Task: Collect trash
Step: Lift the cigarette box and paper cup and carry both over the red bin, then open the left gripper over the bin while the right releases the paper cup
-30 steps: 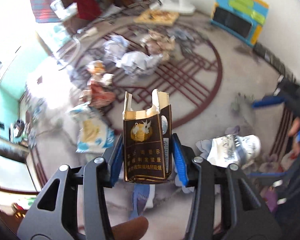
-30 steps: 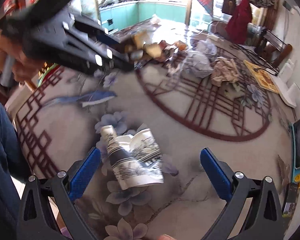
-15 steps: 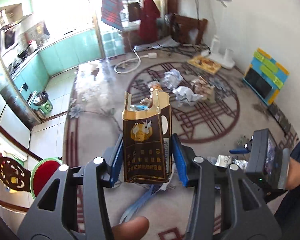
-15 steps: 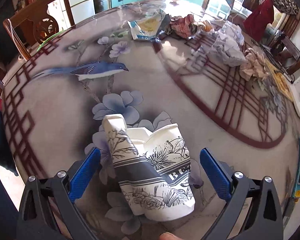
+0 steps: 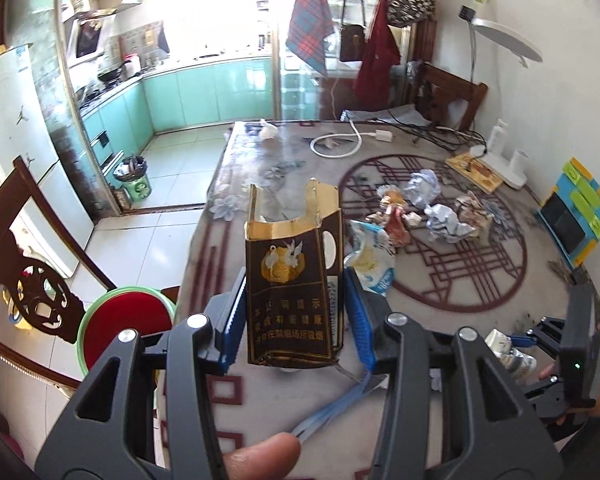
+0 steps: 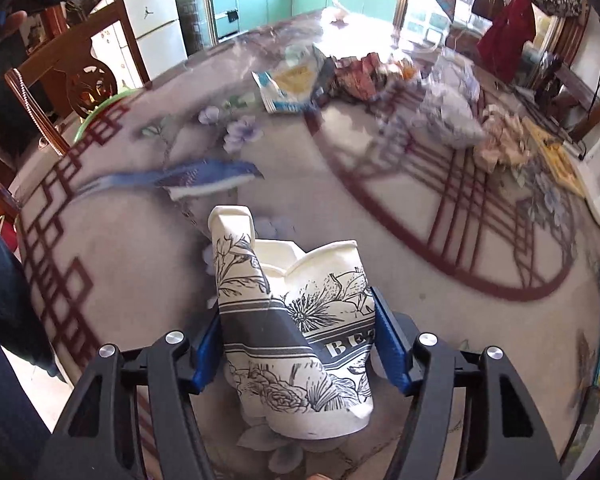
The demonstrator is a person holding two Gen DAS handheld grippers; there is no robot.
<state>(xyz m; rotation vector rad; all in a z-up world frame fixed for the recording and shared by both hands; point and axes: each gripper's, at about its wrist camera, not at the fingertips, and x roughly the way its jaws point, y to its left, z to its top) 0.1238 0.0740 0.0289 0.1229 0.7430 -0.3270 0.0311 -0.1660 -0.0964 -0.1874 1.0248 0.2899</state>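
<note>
In the left wrist view, the left gripper (image 5: 296,316) was seen with its blue fingers (image 5: 233,322) partly closed and pressed on both sides of a torn dark brown cigarette pack (image 5: 294,296), which was held upright above the near edge of the worktop (image 5: 440,320). Only this view showed the floor beside the worktop: a green-rimmed red bin (image 5: 126,326) stood below and left of the pack, next to a dark wooden chair (image 5: 28,280), and a second small bin (image 5: 134,180) was seen by the kitchen doorway. The right gripper (image 5: 516,340) appeared at the far right edge of this view, with part of a crumpled cup beside it.

In the right wrist view, that right gripper (image 6: 298,344) was shown clearly. Its jaws had just been closing, and the fingers (image 6: 390,344) were seen set against both sides of a crushed paper cup (image 6: 296,340) printed with black flowers, which lay on the patterned worktop (image 6: 140,272) near its front edge. Whether the cup was lifted could not be told.

Further back, both views showed a heap of litter: a blue and white wrapper (image 6: 290,88), crumpled paper (image 6: 448,120) and other scraps well apart from the cup.
</note>
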